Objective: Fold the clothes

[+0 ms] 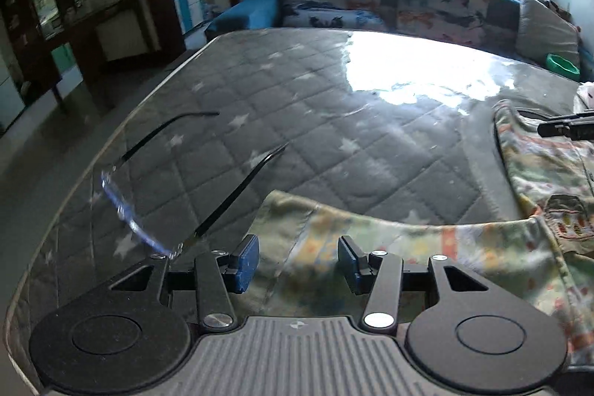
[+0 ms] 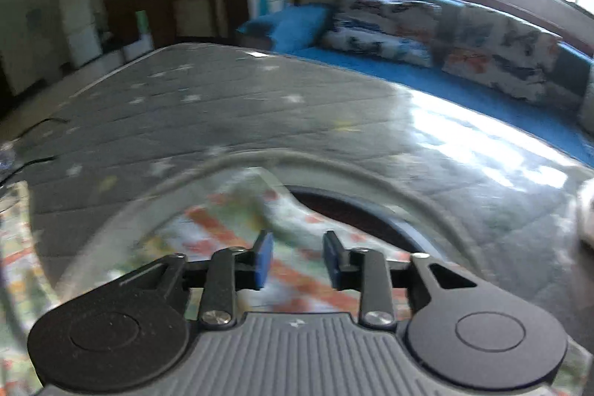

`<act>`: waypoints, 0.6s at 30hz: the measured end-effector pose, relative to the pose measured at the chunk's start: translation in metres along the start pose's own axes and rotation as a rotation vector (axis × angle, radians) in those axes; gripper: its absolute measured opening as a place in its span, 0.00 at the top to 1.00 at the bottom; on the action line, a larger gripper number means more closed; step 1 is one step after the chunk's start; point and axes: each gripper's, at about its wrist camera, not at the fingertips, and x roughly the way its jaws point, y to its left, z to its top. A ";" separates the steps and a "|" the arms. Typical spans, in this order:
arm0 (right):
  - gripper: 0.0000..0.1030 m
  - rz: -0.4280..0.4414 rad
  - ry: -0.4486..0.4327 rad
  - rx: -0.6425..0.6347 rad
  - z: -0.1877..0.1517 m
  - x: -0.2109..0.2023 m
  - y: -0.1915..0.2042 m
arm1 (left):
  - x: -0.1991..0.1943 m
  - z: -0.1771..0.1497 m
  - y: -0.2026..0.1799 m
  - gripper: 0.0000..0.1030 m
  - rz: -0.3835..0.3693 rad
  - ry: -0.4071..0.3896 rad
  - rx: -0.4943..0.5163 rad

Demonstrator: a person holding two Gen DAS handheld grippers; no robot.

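Note:
A small patterned garment [image 1: 427,247], pale green with orange and yellow prints, lies on a grey quilted star-print cover under glass [image 1: 297,121]. My left gripper [image 1: 299,260] is open, its blue pads hovering over the garment's sleeve end. In the right wrist view, my right gripper [image 2: 297,258] is open above the same garment [image 2: 222,232], near its dark-lined neck opening [image 2: 345,210]. The right gripper's tip [image 1: 568,127] shows at the left wrist view's right edge. The right wrist view is blurred.
A pair of glasses [image 1: 156,195] lies on the table left of the left gripper. Behind the table stands a blue sofa [image 1: 252,13] with printed cushions [image 1: 334,2]. A green bowl [image 1: 562,64] sits at the far right. A dark cabinet [image 1: 55,25] is at left.

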 end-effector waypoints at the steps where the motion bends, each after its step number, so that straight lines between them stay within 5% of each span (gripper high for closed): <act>1: 0.63 0.007 0.007 -0.014 0.000 0.001 0.004 | 0.002 -0.002 0.003 0.51 0.000 0.008 -0.013; 6: 0.55 -0.012 0.035 -0.078 -0.004 -0.006 0.021 | 0.007 -0.007 0.004 0.51 0.024 0.005 -0.016; 18: 0.49 0.219 0.029 -0.265 -0.070 -0.088 0.122 | 0.007 -0.015 0.002 0.50 0.106 -0.046 0.030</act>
